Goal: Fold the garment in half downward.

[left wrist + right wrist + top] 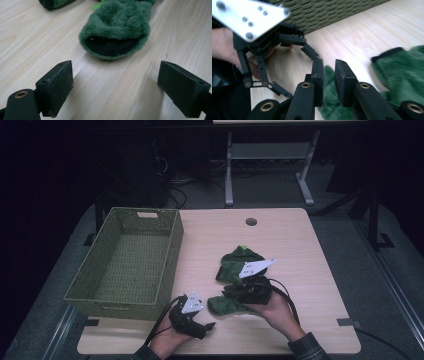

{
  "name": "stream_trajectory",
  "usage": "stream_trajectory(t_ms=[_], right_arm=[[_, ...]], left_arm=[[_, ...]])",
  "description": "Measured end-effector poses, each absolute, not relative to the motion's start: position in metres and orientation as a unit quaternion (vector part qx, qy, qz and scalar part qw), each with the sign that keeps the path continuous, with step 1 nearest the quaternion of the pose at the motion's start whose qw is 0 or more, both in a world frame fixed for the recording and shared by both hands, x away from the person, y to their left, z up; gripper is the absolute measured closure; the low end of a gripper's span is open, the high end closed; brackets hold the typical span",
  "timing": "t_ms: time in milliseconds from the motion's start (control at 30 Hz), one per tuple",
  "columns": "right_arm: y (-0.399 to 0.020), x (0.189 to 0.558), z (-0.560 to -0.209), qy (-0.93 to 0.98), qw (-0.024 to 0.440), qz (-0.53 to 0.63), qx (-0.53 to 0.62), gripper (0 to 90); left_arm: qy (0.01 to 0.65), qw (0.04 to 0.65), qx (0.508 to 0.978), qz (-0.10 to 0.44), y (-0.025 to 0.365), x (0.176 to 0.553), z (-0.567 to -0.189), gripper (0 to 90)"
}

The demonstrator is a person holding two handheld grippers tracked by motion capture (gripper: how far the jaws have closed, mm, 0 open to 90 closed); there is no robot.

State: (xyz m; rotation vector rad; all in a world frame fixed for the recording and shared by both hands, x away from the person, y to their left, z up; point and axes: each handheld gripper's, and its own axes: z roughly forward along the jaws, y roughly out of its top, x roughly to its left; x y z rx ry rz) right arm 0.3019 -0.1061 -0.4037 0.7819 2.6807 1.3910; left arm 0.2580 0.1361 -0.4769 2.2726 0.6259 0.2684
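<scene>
green fuzzy sock lengthwise, cuff facing wide-apart left gripper, right gripper nearly closed, seemingly unclamped

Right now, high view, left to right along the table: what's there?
Woven basket → left gripper → near green fuzzy sock → right gripper's grey plate → bare table edge.

I see dark green fuzzy socks with black cuffs, an olive woven basket, and a pale wood-grain table.
</scene>
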Motion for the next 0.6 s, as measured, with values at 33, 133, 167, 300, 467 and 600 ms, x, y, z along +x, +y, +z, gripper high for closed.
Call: stream_trajectory(t_ms=[33, 133, 167, 300, 467, 600], right_arm=[[-0.106, 0.302, -0.404, 0.859, 0.011, 0.446, 0.251, 77.3], [-0.091, 0.296, -0.41, 0.87, 0.01, 0.435, 0.231, 78.8], [-0.088, 0.295, -0.412, 0.871, 0.007, 0.432, 0.232, 79.1], [-0.073, 0.292, -0.422, 0.881, 0.0, 0.419, 0.221, 80.0], [-0.056, 0.29, -0.435, 0.898, 0.009, 0.385, 0.213, 80.0], [-0.052, 0.288, -0.444, 0.901, 0.006, 0.375, 0.22, 79.9]], left_arm=[[0.245, 0.375, 0.888, 0.105, 0.136, 0.258, -0.477, 12.5], [0.245, 0.375, 0.888, 0.104, 0.136, 0.258, -0.477, 12.5], [0.245, 0.375, 0.888, 0.104, 0.136, 0.258, -0.477, 12.5], [0.246, 0.376, 0.887, 0.103, 0.136, 0.258, -0.477, 12.5], [0.244, 0.374, 0.889, 0.104, 0.135, 0.259, -0.477, 12.3], [0.245, 0.375, 0.888, 0.105, 0.134, 0.259, -0.477, 12.3]])
